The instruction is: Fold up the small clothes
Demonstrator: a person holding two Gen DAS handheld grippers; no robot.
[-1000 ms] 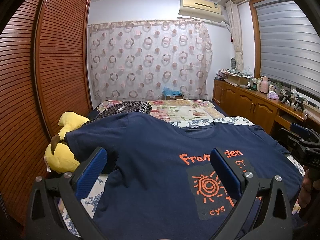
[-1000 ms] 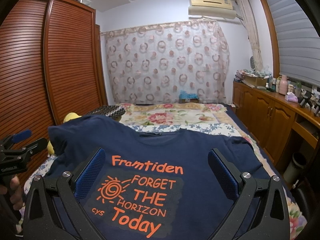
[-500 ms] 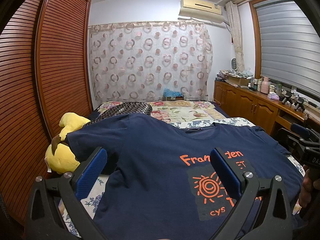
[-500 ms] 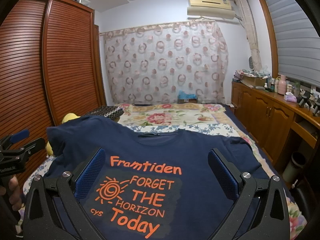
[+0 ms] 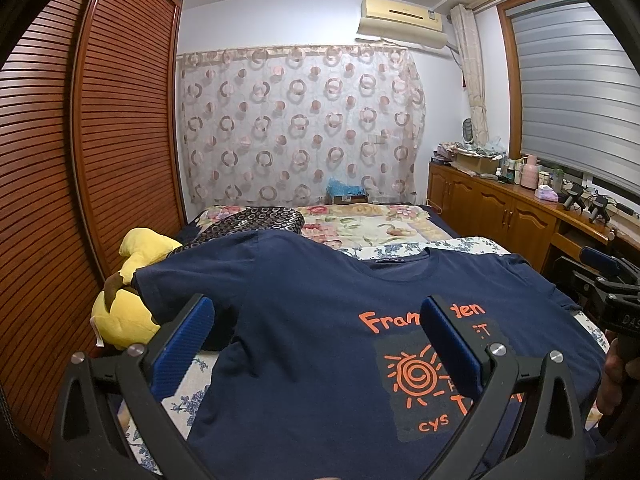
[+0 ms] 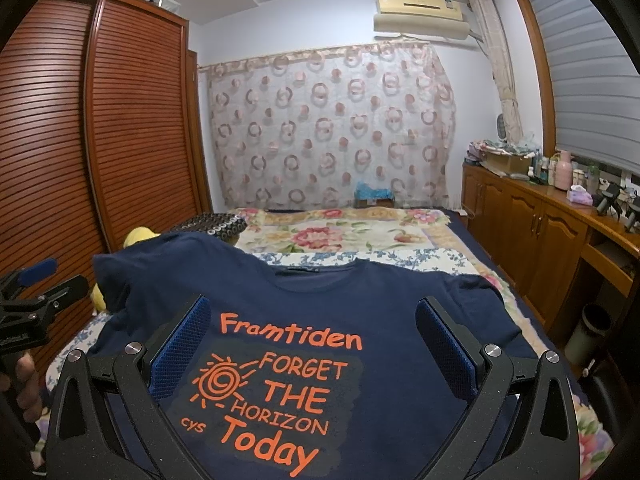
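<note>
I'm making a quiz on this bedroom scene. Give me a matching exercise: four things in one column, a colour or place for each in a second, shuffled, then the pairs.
Things:
1. T-shirt
2. Plush toy
3. Air conditioner
4. Lettering on the shirt

Colour or place:
A. high on the wall above the curtain
B. orange
C. navy blue, spread flat on the bed
D. yellow, beside the wardrobe

Pairs: 1-C, 2-D, 3-A, 4-B
</note>
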